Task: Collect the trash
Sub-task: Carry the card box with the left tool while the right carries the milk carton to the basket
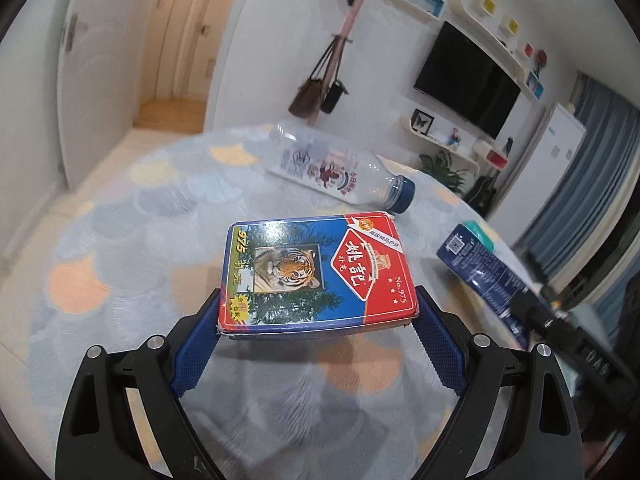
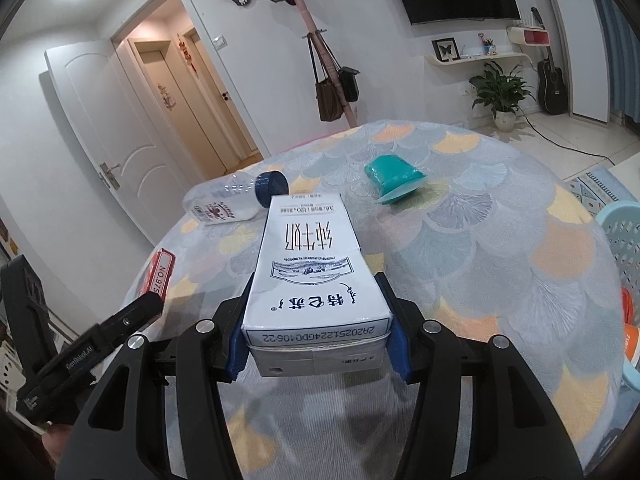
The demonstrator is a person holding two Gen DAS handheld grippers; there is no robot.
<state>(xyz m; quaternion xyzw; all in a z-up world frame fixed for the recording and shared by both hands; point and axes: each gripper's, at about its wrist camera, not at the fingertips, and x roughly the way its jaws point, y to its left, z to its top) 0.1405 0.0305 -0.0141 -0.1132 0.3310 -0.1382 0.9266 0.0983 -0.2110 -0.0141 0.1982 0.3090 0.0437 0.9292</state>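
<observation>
My left gripper (image 1: 318, 320) is shut on a red and blue playing-card box (image 1: 316, 272) with a tiger picture, held above the table. In the right wrist view my right gripper (image 2: 316, 320) is shut on a white milk carton (image 2: 312, 276), its blue pads pressing both sides. The same carton (image 1: 480, 268) shows at the right of the left wrist view, and the card box (image 2: 160, 276) at the left of the right wrist view. An empty clear plastic bottle (image 1: 340, 172) with a blue cap lies on its side on the table (image 2: 480, 220); the bottle (image 2: 236, 200) lies beyond the carton. A teal cup (image 2: 394, 178) lies tipped over further back.
The round table carries a cloth with a pastel scale pattern. A light blue plastic basket (image 2: 624, 240) stands at the right edge of the table. A coat rack (image 2: 320, 60) with bags, an open door and a wall television (image 1: 468, 80) are behind.
</observation>
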